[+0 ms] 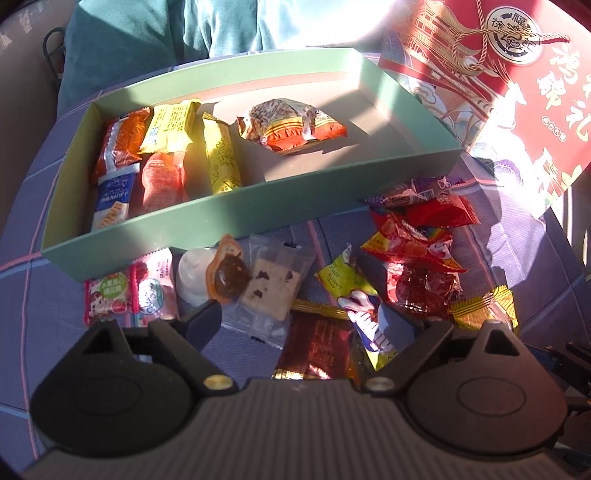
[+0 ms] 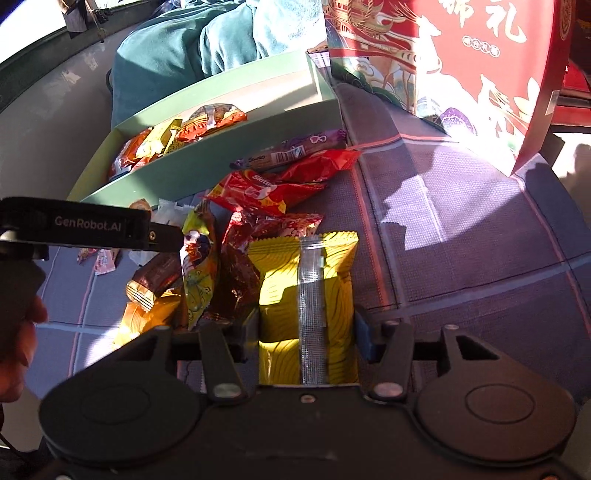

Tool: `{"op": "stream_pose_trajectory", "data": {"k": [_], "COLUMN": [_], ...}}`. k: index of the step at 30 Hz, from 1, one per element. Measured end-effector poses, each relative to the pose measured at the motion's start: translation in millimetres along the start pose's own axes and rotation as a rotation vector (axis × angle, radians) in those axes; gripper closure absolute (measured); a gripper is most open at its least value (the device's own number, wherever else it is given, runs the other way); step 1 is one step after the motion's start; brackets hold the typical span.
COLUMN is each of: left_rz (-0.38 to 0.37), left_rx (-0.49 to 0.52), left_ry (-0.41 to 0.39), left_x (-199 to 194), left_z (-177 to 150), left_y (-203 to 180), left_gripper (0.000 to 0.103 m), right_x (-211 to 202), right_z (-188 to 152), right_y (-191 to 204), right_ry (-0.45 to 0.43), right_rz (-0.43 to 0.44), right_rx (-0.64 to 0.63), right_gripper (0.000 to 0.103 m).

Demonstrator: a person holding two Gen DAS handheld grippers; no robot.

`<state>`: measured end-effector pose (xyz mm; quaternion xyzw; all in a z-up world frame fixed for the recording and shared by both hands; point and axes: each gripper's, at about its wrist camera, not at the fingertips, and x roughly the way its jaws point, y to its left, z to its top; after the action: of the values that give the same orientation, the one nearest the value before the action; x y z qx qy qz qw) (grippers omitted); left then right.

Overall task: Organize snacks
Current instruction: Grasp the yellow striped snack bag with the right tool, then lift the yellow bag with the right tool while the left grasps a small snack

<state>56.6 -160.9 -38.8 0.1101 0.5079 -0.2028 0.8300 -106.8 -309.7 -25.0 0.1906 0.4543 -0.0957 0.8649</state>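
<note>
A long green box point(image 1: 236, 214) lies across the table; it also shows in the right wrist view point(image 2: 207, 166). Several wrapped snacks fill its left end, and one red-and-white packet point(image 1: 291, 127) lies near the middle. Loose snacks lie in front of the box: a clear-wrapped cookie bar point(image 1: 271, 288), a dark red packet point(image 1: 317, 350), a Skittles bag point(image 2: 258, 190). My left gripper point(image 1: 303, 325) is open above the loose snacks, empty. My right gripper point(image 2: 306, 328) is shut on a yellow snack packet point(image 2: 306, 295) with a silver seam.
A tall red gift box point(image 1: 517, 85) with gold characters stands at the right, also in the right wrist view point(image 2: 480, 74). A person in teal trousers point(image 1: 166, 33) sits behind the green box. A purple checked cloth point(image 2: 461, 236) covers the table.
</note>
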Motion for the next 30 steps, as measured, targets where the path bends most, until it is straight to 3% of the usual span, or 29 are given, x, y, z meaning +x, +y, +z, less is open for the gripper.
{"op": "stream_pose_trajectory", "data": {"k": [2,4,8,12,13,14,15,20,22,23,25,27,28,30], "left_rz": [-0.006,-0.008,0.001,0.008,0.010,0.008,0.000,0.007,0.013,0.026,0.045,0.025,0.012,0.035], "left_rx": [0.003,0.003,0.016,0.089,0.108,0.124,0.134,0.162,0.159,0.159,0.170,0.177,0.186,0.212], "left_ry": [0.009,0.018,0.022,0.039,0.039,0.050,0.060,0.026,0.047,0.045,0.050,0.057,0.064,0.043], "left_x": [5.2,10.8,19.8,25.7,26.5,28.1,30.3,29.1,32.0,31.8,32.6,32.1,30.9,26.0], "left_z": [4.1,7.9,15.2,17.5,16.2,14.6,13.1,7.7,7.4,7.3,7.9,8.7,8.8,5.8], "left_y": [-4.6,-8.7,-17.7,-36.3,-40.5,-43.8,-45.6,-47.9,-45.7,-44.7,-42.9,-42.8,-44.3,-50.4], "left_gripper": [0.034,0.043,0.041,0.038,0.048,0.077,0.081,0.082,0.073,0.063,0.057,0.069,0.086,0.087], "right_x": [0.5,-0.3,0.7,1.6,1.7,1.8,1.8,1.1,1.2,1.2,1.5,1.8,1.7,-0.1], "right_z": [0.8,0.7,1.5,2.8,3.0,3.0,3.0,0.6,-0.5,-1.3,-1.5,0.0,1.4,3.9], "right_y": [-4.2,-8.5,-14.2,-17.9,-18.4,-18.6,-18.5,-15.1,-13.0,-12.5,-11.5,-10.9,-10.7,-12.8], "right_ry": [-0.006,-0.013,-0.024,-0.036,-0.039,-0.042,-0.045,-0.056,-0.059,-0.059,-0.062,-0.063,-0.060,-0.056], "right_rz": [0.005,0.015,0.024,0.027,0.028,0.028,0.029,0.023,0.021,0.021,0.018,0.012,0.009,0.024], "right_rx": [0.017,0.035,0.053,0.062,0.064,0.067,0.068,0.055,0.053,0.055,0.056,0.057,0.063,0.088], "right_gripper": [0.052,0.052,0.052,0.052,0.052,0.052,0.052,0.052,0.052,0.052,0.052,0.052,0.052,0.053]}}
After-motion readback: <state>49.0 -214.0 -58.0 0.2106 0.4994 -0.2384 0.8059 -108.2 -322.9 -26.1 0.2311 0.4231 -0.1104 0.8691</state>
